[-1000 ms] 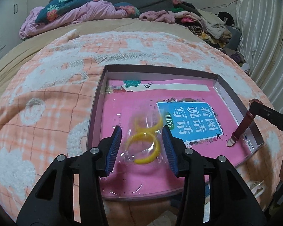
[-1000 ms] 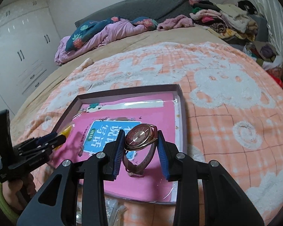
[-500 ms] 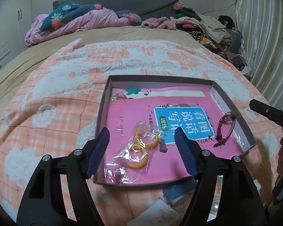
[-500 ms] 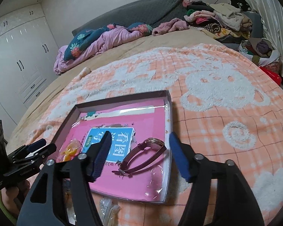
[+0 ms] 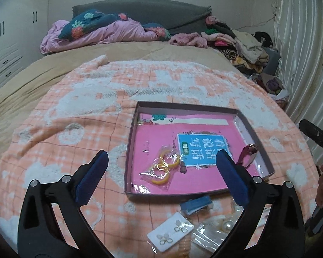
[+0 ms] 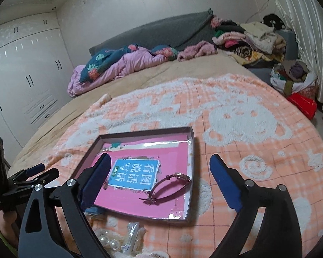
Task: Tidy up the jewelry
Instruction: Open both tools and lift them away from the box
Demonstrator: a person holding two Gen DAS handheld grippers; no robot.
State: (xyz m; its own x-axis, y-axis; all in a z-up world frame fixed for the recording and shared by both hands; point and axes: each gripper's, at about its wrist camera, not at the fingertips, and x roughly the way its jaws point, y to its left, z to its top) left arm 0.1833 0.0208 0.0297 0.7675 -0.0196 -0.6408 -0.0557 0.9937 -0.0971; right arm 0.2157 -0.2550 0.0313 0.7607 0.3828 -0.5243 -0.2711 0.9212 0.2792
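Nearest, on the orange-and-white blanket (image 5: 79, 111) just before the tray, lie loose pieces: one white card of earrings (image 5: 170, 234), a small blue box (image 5: 196, 204), and clear packets of pearls (image 6: 109, 244). The earring card shows only in the left wrist view.

Both tools have just been opening and now stand wide apart, gripping nothing: the left tool (image 5: 160, 177) above the tray's near edge, the right tool (image 6: 159, 180) over its right half.

The shallow tray (image 5: 133, 133) has a pink lining with a blue label. In it lie one clear bag with two yellow rings (image 5: 162, 168) at the left, and one maroon-strapped watch (image 6: 169, 186) against the right wall, partly hidden by a finger in the left view.

Beyond, bedding and clothes are heaped at the head of the bed (image 6: 140, 79).
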